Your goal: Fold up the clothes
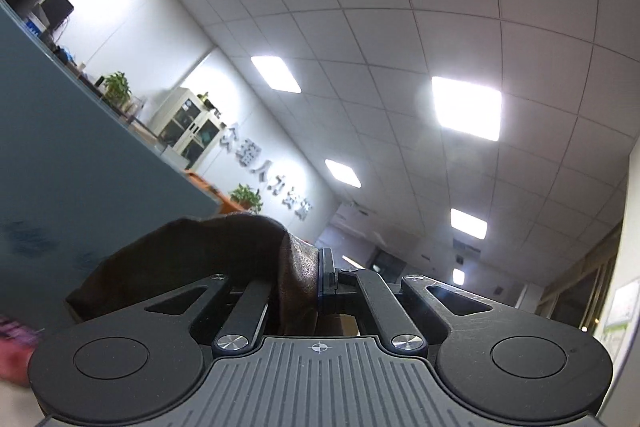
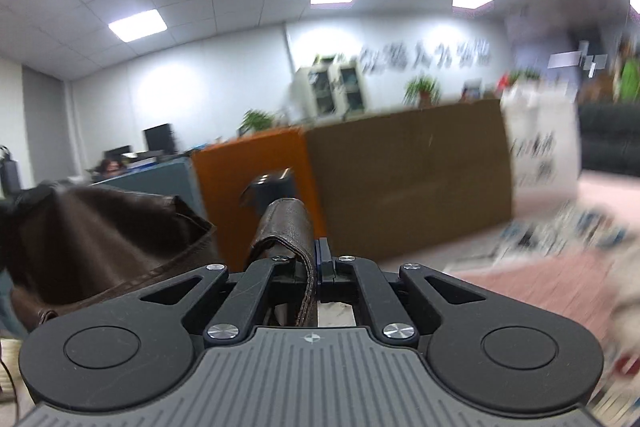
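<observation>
A dark brown leather-like garment (image 1: 192, 255) is pinched in my left gripper (image 1: 316, 279), which is shut on a bunched fold of it and points up toward the ceiling. The cloth drapes off to the left. In the right wrist view my right gripper (image 2: 316, 267) is shut on a seamed edge of the same brown garment (image 2: 288, 227), which wraps over the left finger. More of the garment (image 2: 104, 239) hangs at the left. Both grippers hold it raised in the air.
A blue-grey partition (image 1: 80, 167) stands at the left of the left wrist view. An orange and brown counter (image 2: 400, 187) stands ahead of the right gripper. A pinkish surface (image 2: 560, 287), blurred, lies at the lower right. Cabinets and potted plants line the far wall.
</observation>
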### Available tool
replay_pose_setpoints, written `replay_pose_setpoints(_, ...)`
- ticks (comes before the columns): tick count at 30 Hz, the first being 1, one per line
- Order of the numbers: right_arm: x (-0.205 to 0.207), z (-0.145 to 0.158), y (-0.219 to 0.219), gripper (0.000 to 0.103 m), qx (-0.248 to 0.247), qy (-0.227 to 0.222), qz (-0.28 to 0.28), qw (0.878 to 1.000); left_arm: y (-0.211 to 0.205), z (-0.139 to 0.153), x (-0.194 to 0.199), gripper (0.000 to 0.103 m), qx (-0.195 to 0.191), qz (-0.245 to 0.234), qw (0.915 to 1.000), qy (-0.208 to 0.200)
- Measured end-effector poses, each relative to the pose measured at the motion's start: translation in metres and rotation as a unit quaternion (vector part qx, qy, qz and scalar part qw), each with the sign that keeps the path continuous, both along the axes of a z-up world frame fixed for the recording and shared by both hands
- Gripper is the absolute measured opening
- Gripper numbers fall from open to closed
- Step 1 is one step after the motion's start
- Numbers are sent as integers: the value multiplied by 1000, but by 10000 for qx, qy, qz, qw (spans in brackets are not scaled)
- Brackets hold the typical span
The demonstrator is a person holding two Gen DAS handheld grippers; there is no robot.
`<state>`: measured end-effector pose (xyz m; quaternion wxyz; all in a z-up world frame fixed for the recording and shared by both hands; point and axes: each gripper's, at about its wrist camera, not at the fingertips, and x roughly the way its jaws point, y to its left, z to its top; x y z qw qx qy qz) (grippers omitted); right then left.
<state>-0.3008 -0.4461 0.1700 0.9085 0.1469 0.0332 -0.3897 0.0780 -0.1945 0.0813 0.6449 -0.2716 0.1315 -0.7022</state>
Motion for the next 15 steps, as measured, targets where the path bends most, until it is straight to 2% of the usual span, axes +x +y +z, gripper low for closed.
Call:
replay_pose_setpoints(5,-18,-33,-3,2,652,-40,87,9978,59,-42,-8,0,180,-446,9986,240)
replay_pose_setpoints(9,-46,-60,-19,3,1169,2,-270,9928,81,-67,-24,0,700,-766,9943,254)
replay_pose_setpoints(12,-59,-76,-25,3,1365,112,-435,9896,99,-77,-40,0,1123,-1099,9874,-157)
replay_pose_setpoints(15,-73,-91,-31,6,1559,210,-590,9858,119,-88,-48,1,1735,-1300,9742,-625)
